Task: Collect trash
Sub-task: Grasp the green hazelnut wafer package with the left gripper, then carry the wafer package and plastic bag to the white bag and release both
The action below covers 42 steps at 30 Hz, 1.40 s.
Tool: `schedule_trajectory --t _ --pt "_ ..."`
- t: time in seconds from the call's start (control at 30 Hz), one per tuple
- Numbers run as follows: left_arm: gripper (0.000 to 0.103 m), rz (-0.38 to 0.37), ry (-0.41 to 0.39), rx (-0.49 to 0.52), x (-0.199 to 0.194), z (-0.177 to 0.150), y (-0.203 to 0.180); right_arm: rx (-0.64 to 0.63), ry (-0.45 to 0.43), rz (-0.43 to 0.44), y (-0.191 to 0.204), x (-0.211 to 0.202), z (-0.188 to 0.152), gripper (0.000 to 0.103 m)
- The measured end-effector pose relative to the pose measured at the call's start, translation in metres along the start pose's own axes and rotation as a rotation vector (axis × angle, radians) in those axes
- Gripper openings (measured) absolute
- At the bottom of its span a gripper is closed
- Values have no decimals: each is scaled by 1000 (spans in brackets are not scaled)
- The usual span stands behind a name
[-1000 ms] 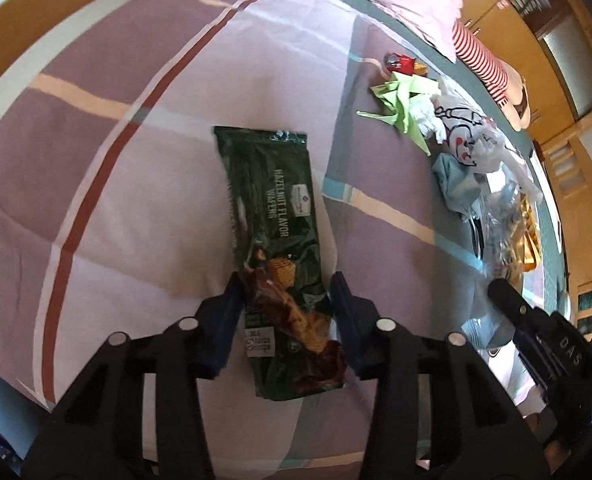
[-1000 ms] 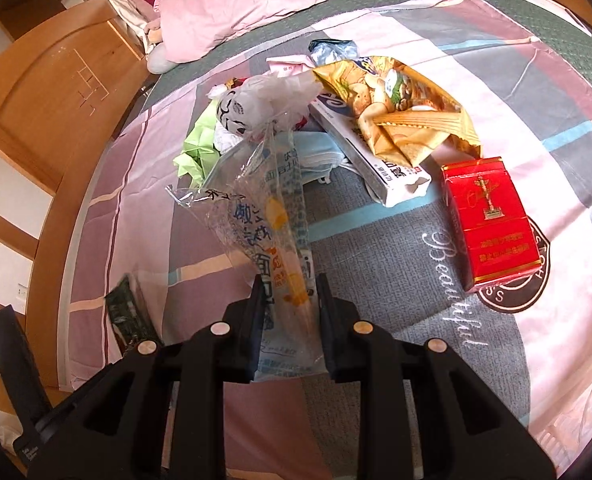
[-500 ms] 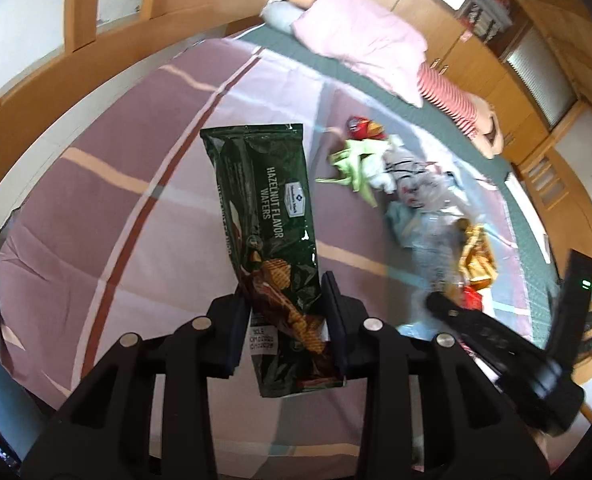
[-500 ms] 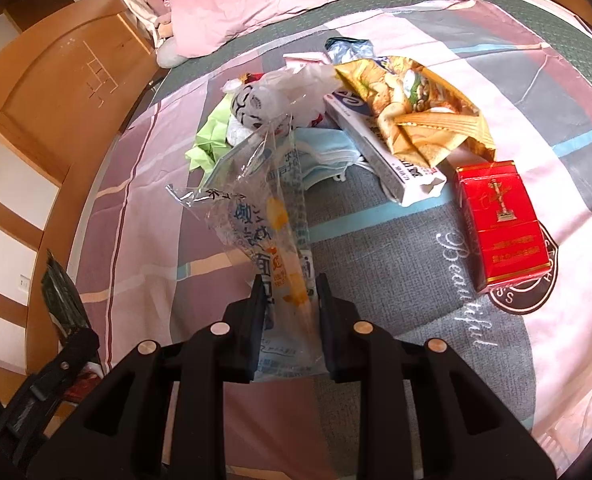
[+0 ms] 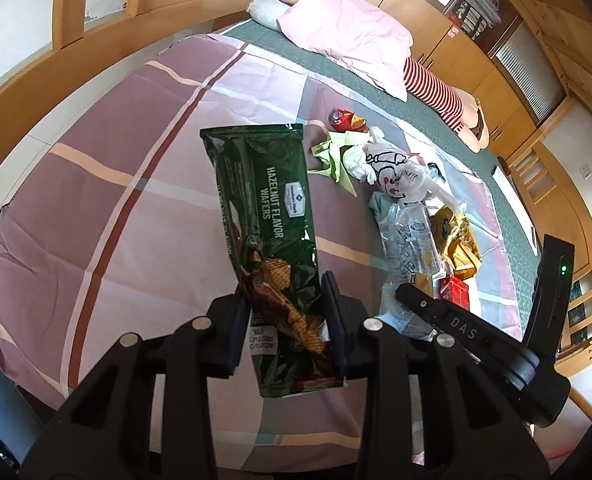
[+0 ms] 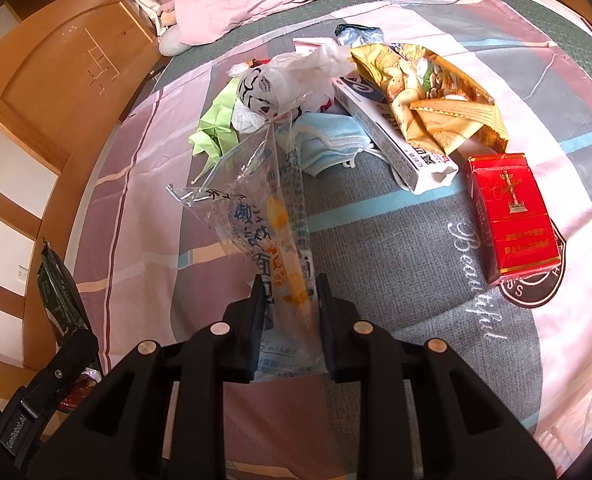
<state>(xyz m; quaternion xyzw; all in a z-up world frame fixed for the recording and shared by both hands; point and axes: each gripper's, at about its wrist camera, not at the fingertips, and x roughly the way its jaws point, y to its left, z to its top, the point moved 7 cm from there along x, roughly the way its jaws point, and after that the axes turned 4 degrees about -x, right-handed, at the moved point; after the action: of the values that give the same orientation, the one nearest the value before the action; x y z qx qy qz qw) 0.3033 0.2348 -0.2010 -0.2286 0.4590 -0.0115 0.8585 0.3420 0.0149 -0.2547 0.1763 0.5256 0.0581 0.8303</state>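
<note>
My left gripper (image 5: 286, 304) is shut on a dark green hazelnut wafer wrapper (image 5: 268, 216) and holds it up above the bed. The wrapper also shows at the left edge of the right wrist view (image 6: 58, 296). My right gripper (image 6: 290, 304) is shut on a clear plastic bag (image 6: 264, 208) with blue print, lifted over the bedspread. That bag shows in the left wrist view (image 5: 410, 244) too. More trash lies on the bed: a red cigarette box (image 6: 512, 216), a yellow snack bag (image 6: 428, 92), a white carton (image 6: 392, 132), a white plastic bag (image 6: 280, 84), green paper (image 6: 216, 128), a blue mask (image 6: 332, 140).
The trash lies on a striped pink and grey bedspread (image 5: 108, 200). A pink pillow (image 5: 348, 36) and a striped stuffed toy (image 5: 436, 88) lie at the head. Wooden cabinets (image 6: 56, 92) border the bed. A small red wrapper (image 5: 346, 119) lies beyond the green paper.
My left gripper has closed on the wafer wrapper and lifted it off the bedspread, rising higher over the bed. My right gripper keeps holding the clear bag, nearly still.
</note>
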Motion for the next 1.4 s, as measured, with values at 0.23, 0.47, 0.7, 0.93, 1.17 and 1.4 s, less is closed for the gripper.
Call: schedule_trajectory --t 0.23,0.47,0.7,0.93,1.17,1.4 --pt "35 -4 4 0 0 0 0 1 7 1 0 1 0 26" --pt "35 -16 3 1 -1 0 0 33 -43 22 -4 -9 5 26" --pt "35 -166 1 10 -9 3 -20 108 -201 133 -35 -82 17 26" --pt "35 -456 90 140 -29 -30 -90 29 -263 96 -105 -198 -14 26" --pt "35 -563 166 267 -37 -76 -136 134 -215 41 -179 -209 -66 26" --pt "35 -734 298 346 -44 -118 -179 103 -118 -66 -218 -244 -119 26"
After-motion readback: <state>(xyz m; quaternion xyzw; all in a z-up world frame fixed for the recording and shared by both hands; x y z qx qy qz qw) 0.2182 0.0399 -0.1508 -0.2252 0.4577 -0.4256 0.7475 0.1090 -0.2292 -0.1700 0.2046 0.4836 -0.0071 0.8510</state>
